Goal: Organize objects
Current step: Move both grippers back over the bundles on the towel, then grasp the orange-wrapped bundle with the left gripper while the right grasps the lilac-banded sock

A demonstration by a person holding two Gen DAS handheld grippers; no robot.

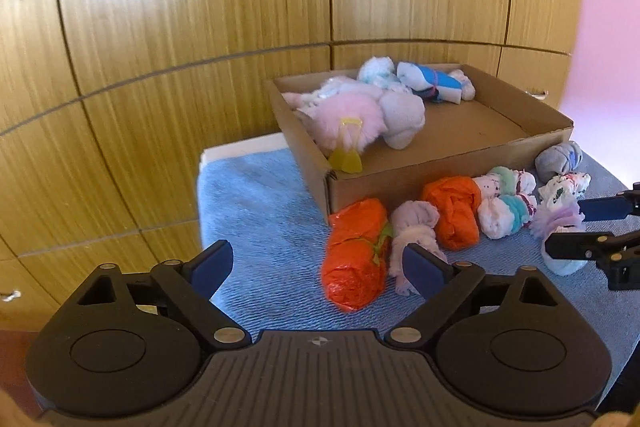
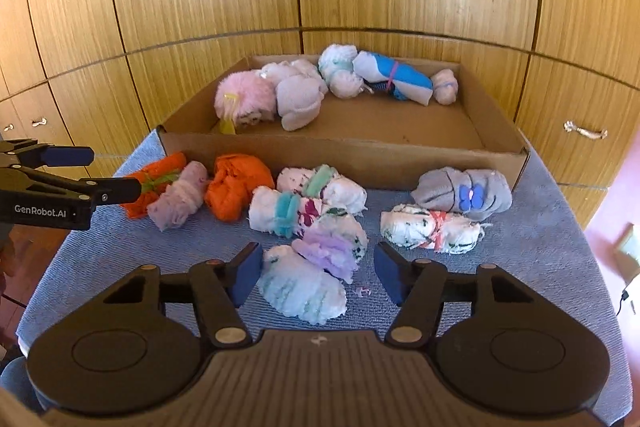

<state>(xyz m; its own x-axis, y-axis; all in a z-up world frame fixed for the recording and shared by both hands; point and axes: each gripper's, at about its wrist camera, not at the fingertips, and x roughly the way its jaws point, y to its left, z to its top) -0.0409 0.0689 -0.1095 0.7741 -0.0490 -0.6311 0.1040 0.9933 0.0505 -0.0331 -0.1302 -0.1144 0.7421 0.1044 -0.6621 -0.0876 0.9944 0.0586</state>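
**Sock rolls before the box**

A cardboard box (image 2: pixel 344 155) is seen on a blue towel (image 2: pixel 540 259); its right wall is cut short in the left view. Six fuzzy rolls are packed along its far wall. In front of the box, loose rolls are laid. The right gripper (image 2: pixel 318 275) is spread around a white roll (image 2: pixel 304 291), its right pad clear of it. The left gripper (image 1: pixel 320 269) is spread near an orange roll (image 1: pixel 356 255). The grey roll's (image 2: pixel 464 193) blue clip is shown only in the right view.

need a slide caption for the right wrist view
Right tongs straddle a white sock roll; cardboard box behind holds more rolls.
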